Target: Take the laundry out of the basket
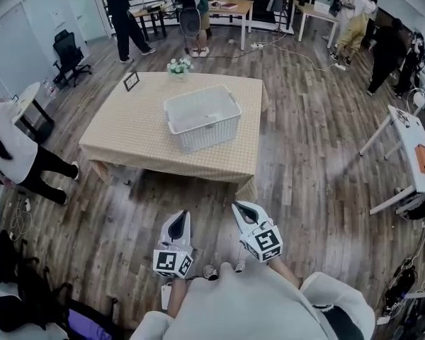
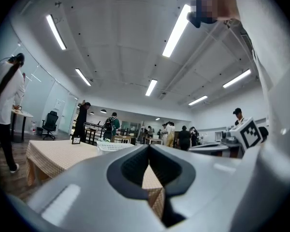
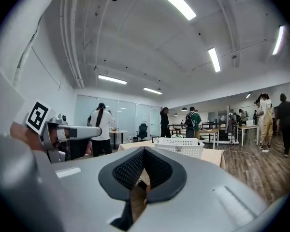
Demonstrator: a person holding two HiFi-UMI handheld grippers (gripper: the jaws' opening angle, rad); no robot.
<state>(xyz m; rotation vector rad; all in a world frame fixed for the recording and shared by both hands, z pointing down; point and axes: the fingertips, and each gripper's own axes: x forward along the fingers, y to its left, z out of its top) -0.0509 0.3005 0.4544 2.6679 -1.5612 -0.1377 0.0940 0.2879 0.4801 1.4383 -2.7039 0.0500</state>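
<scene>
standing upright: white latticed basket [image 1: 209,137] (rectangular)

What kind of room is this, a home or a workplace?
Probably an open-plan office or lab: work desks with people standing around, a rolling office chair, ceiling strip lights. The clothed table with its white laundry basket seems staged.

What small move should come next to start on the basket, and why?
Probably step toward the table: the white basket stands there, while the left gripper and right gripper hang shut and empty over the floor, well short of it.
</scene>
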